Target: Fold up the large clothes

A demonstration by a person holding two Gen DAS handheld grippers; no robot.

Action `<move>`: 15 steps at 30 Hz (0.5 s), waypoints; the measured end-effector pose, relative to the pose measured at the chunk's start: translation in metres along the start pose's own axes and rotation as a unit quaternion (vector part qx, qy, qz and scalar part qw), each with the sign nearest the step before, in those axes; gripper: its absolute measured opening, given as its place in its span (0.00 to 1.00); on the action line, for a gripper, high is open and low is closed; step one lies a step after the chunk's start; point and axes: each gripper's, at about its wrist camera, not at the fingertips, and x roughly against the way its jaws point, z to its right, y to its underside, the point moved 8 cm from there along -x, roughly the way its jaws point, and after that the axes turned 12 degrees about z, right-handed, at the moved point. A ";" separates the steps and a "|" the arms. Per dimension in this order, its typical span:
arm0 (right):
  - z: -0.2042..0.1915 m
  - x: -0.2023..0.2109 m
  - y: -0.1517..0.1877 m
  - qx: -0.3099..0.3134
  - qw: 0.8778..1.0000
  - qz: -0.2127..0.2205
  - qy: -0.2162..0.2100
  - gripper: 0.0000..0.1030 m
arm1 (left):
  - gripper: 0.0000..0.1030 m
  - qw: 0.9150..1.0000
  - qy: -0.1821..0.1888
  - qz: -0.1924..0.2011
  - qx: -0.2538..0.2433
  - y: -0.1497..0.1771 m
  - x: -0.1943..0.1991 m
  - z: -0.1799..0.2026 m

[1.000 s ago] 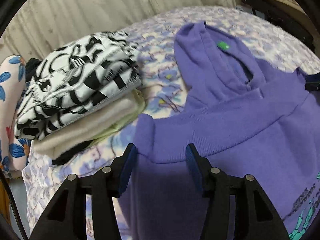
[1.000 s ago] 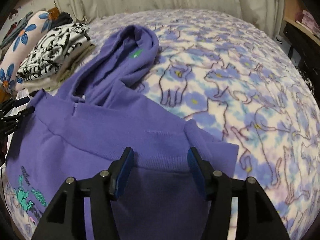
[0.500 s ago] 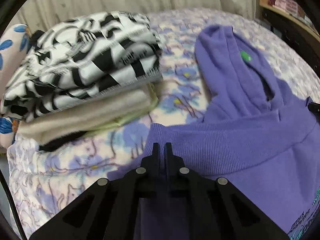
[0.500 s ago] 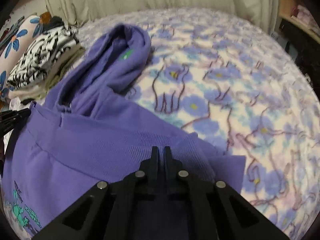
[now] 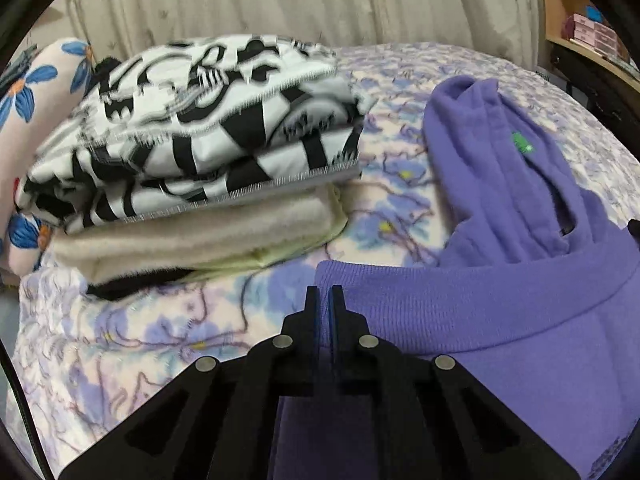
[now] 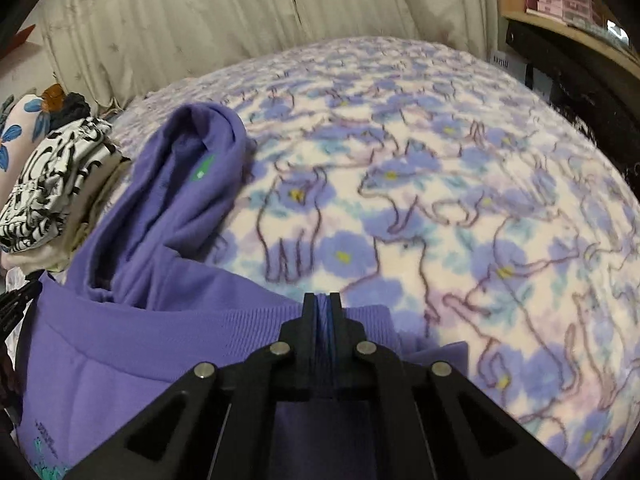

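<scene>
A purple hoodie (image 5: 500, 320) lies on the bed, its hood (image 5: 492, 152) stretched away from me with a green tag inside. It also shows in the right wrist view (image 6: 140, 340). My left gripper (image 5: 324, 296) is shut on the left corner of the hoodie's ribbed hem. My right gripper (image 6: 322, 300) is shut on the right corner of the same hem. The hem band runs taut between the two grippers and is lifted off the blanket.
A stack of folded clothes, black-and-white on top (image 5: 192, 148) and cream below (image 5: 200, 244), sits left of the hoodie. A floral pillow (image 5: 24, 92) lies beyond it. The cat-print blanket (image 6: 460, 220) covers the bed. A curtain is behind, shelves at the right.
Both grippers went from open astride the hem to shut on it. They have since lifted and carried the hem forward toward the hood.
</scene>
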 end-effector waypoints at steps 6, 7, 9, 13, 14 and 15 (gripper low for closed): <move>0.004 0.000 0.005 -0.029 0.999 -0.037 -0.017 0.06 | 0.07 0.999 0.007 -0.032 0.034 0.014 -0.016 -0.009; 0.005 0.005 0.003 -0.037 0.998 -0.042 -0.018 0.09 | 0.07 0.999 0.011 -0.034 0.033 0.013 -0.014 -0.008; 0.003 0.021 -0.003 -0.037 0.999 -0.038 -0.011 0.10 | 0.21 0.998 0.014 -0.040 0.038 0.010 -0.005 -0.009; -0.022 0.051 -0.011 -0.024 0.999 -0.017 -0.041 0.10 | 0.27 0.997 0.036 -0.011 0.066 0.000 0.025 -0.011; -0.035 0.057 -0.010 -0.010 0.998 -0.013 -0.052 0.10 | 0.27 0.997 0.041 -0.011 0.071 0.001 0.029 -0.009; -0.043 0.059 -0.008 -0.003 0.998 -0.014 -0.056 0.10 | 0.25 0.996 0.044 -0.015 0.074 0.003 0.030 -0.007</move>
